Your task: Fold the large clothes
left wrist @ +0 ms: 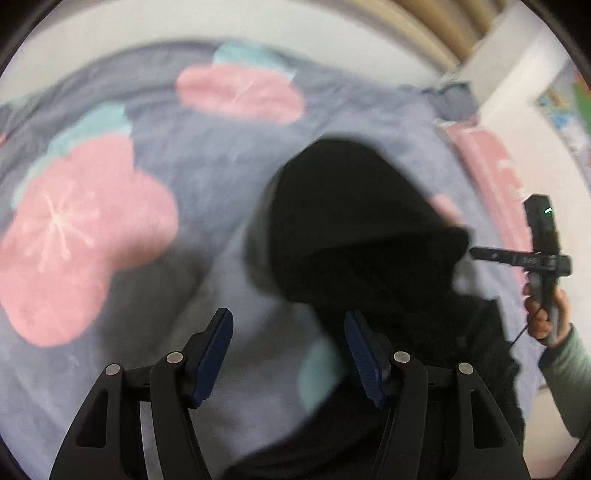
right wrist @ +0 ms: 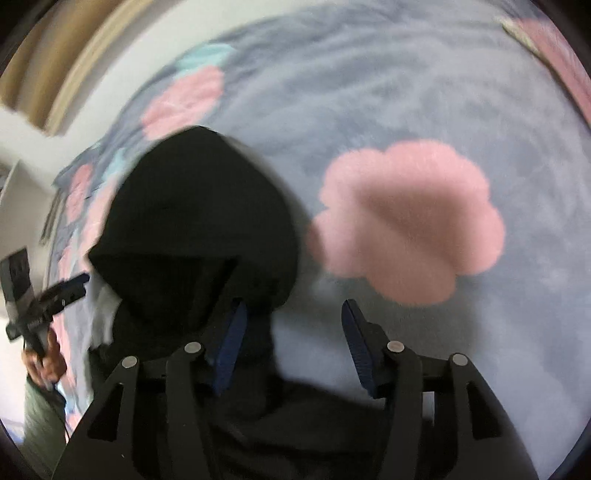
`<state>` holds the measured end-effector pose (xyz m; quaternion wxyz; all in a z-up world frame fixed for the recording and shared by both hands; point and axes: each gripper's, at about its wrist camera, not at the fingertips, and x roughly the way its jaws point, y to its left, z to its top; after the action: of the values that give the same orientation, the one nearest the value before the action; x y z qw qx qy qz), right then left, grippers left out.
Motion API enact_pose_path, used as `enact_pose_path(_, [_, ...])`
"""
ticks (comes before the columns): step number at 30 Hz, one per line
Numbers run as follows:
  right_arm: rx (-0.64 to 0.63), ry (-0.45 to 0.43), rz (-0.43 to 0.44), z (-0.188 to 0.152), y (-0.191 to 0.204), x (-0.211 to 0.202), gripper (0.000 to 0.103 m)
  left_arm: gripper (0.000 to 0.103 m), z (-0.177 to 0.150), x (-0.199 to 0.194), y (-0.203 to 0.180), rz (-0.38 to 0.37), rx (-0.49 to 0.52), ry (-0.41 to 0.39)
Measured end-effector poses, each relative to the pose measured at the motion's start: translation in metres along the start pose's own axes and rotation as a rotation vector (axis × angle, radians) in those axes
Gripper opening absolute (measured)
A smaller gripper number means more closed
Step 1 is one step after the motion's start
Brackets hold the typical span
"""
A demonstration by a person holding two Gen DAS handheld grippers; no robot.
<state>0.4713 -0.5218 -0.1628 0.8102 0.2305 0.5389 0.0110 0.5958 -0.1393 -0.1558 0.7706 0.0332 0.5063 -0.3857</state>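
A black hooded garment lies on a grey-blue blanket, its hood pointing away from me. My left gripper hovers open over the garment's left edge, with only blanket showing between its blue pads. In the right wrist view the same garment sits left of centre. My right gripper stands open at its right edge, its left finger over black cloth, and neither pad presses on anything. Each view also shows the other gripper held in a hand: the right gripper and the left gripper.
The blanket carries large pink flowers with teal leaves and covers a bed. A white wall and a wooden frame run behind it. A green sleeve is at the right edge. The pictures are blurred.
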Motion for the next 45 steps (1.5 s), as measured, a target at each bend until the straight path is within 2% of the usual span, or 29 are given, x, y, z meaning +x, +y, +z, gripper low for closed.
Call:
enact_pose_path(3, [-0.036,-0.108,0.009,0.008,0.022,-0.030,0.058,0.064,0.025,-0.018,-0.011,-0.055,-0.022,-0.103])
enact_pose_path(6, [-0.071,-0.137,-0.011,0.028,0.049,-0.026,0.058,0.064,0.053,0.000,-0.012,-0.041,-0.065,-0.138])
enact_pose_path(10, [-0.126,-0.071,-0.096,0.041,0.068,0.021,0.058,0.064,0.066,0.063,-0.001,-0.041,-0.138,-0.033])
enact_pose_path(12, [-0.136,-0.010,-0.154,0.037,0.061,0.048,0.057,0.064,0.055,0.082,0.004,-0.028,-0.145,0.010])
enact_pose_path(13, [-0.142,0.039,-0.184,0.032,0.056,0.068,0.057,0.066,0.046,0.099,0.010,0.012,-0.154,0.048])
enact_pose_path(14, [-0.138,0.067,-0.193,0.029,0.049,0.079,0.057,0.077,0.038,0.109,0.013,0.030,-0.169,0.078])
enact_pose_path(15, [-0.117,0.085,-0.198,0.023,0.042,0.091,0.057,0.078,0.029,0.121,0.021,0.012,-0.203,0.102])
enact_pose_path(16, [-0.090,0.085,-0.188,0.019,0.036,0.096,0.057,0.078,0.022,0.124,0.027,-0.015,-0.221,0.057])
enact_pose_path(17, [-0.082,0.075,-0.184,0.018,0.033,0.097,0.057,0.078,0.021,0.123,0.027,-0.020,-0.220,0.045])
enact_pose_path(20, [-0.088,0.067,-0.190,0.015,0.033,0.095,0.058,0.078,0.025,0.120,0.021,0.005,-0.203,0.052])
enact_pose_path(23, [-0.114,0.066,-0.165,0.013,0.034,0.084,0.062,0.078,0.031,0.105,0.013,0.022,-0.145,0.050])
enact_pose_path(27, [-0.127,0.066,-0.061,0.019,0.033,0.051,0.064,0.078,0.044,0.064,0.000,-0.014,-0.058,0.009])
enact_pose_path(29, [-0.133,0.050,-0.021,0.028,0.033,0.035,0.069,0.078,0.055,0.047,-0.006,-0.004,-0.021,-0.003])
enact_pose_path(32, [-0.160,0.022,-0.007,0.045,0.039,0.022,0.075,0.078,0.073,0.036,-0.009,0.015,0.003,-0.030])
enact_pose_path(35, [-0.185,0.030,0.003,0.062,0.046,0.029,0.078,0.078,0.091,0.055,-0.003,-0.013,-0.001,0.012])
enact_pose_path(37, [-0.180,0.056,0.018,0.074,0.044,0.043,0.078,0.078,0.101,0.078,0.009,-0.037,-0.039,0.074])
enact_pose_path(39, [-0.185,0.061,0.047,0.085,0.045,0.055,0.078,0.078,0.106,0.092,0.025,-0.070,-0.087,0.101])
enact_pose_path(42, [-0.189,0.077,0.077,0.097,0.051,0.065,0.078,0.078,0.108,0.106,0.030,-0.106,-0.120,0.104])
enact_pose_path(45, [-0.181,0.114,0.105,0.115,0.054,0.090,0.078,0.078,0.110,0.116,0.025,-0.124,-0.097,0.113])
